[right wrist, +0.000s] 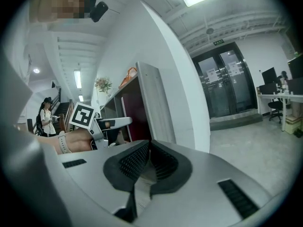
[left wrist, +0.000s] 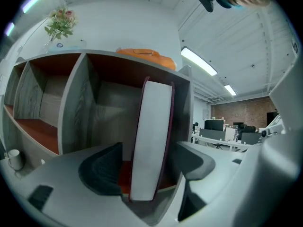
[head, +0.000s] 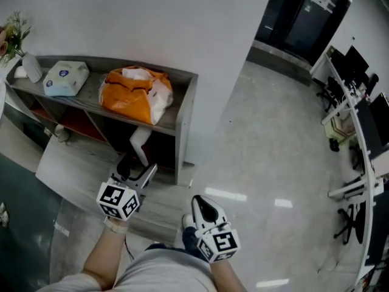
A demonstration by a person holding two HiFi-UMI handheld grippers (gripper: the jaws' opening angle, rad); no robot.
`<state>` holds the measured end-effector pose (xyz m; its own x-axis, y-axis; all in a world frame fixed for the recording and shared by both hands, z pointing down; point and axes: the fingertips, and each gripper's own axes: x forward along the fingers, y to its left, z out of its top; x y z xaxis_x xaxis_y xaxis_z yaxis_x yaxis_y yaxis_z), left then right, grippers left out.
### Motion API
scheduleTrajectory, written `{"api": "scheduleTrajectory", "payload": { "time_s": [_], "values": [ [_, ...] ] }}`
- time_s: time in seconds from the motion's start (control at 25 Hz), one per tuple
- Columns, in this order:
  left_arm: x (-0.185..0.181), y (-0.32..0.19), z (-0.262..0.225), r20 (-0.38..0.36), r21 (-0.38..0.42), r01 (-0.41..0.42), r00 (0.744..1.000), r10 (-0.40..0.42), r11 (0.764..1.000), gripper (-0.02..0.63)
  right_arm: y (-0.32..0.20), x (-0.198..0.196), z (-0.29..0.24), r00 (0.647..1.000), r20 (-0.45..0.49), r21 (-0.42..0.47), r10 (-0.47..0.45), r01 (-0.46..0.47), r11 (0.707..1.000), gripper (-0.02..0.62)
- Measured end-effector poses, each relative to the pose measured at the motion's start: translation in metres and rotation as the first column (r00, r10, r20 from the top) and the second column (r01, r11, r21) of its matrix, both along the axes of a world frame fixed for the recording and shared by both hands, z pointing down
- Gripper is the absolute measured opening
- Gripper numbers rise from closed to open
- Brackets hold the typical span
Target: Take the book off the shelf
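In the head view, a grey wood-grain shelf [head: 184, 111] with red-lined compartments is seen at upper left, with a crumpled orange bag [head: 134, 95] on top. The book [head: 140, 142] stands in the rightmost compartment, with the left gripper [head: 144, 174] just before it. The right gripper [head: 203, 208] is held at lower centre over glossy open floor [head: 273, 163].

In the left gripper view, the slim, slightly tilted book, with white page edge and dark red cover, is framed between ribbed black jaws spread wide, neither pressed on it. Free room is left beside it on the left.

In the right gripper view, the ribbed jaws are closed together on nothing, and bare floor is seen at right.
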<state>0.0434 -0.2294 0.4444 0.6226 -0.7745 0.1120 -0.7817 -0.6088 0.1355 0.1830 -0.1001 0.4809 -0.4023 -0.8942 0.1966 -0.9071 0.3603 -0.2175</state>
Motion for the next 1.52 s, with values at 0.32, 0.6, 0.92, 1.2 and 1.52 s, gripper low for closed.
{"api": "scheduleTrajectory", "payload": {
  "time_s": [0.32, 0.6, 0.92, 1.2, 1.52],
  "values": [
    [0.020, -0.040, 0.008, 0.062, 0.024, 0.021, 0.998, -0.022, 0.999, 0.336, -0.028, 0.023, 0.005, 0.999, 0.010, -0.015, 0.034, -0.034, 0.999, 0.021],
    [0.031, -0.057, 0.014, 0.046, 0.008, 0.010, 0.999, -0.011, 1.000, 0.328, -0.041, 0.032, 0.009, 0.999, 0.024, -0.025, 0.045, -0.045, 0.999, 0.021],
    [0.022, -0.055, 0.011, 0.042, 0.018, 0.027, 0.999, -0.028, 0.999, 0.219, -0.050, 0.025, 0.009, 1.000, 0.023, -0.026, 0.015, -0.015, 1.000, 0.021],
    [0.002, -0.038, 0.008, 0.016, 0.004, 0.036, 0.999, -0.036, 0.999, 0.213, -0.058, 0.003, 0.006, 0.998, 0.026, -0.023, -0.058, 0.058, 0.998, 0.021],
    [-0.036, -0.009, 0.003, 0.013, -0.006, 0.099, 0.995, -0.099, 0.995, 0.213, -0.064, -0.041, 0.003, 0.979, 0.039, -0.010, -0.201, 0.202, 0.979, 0.021]
  ]
}}
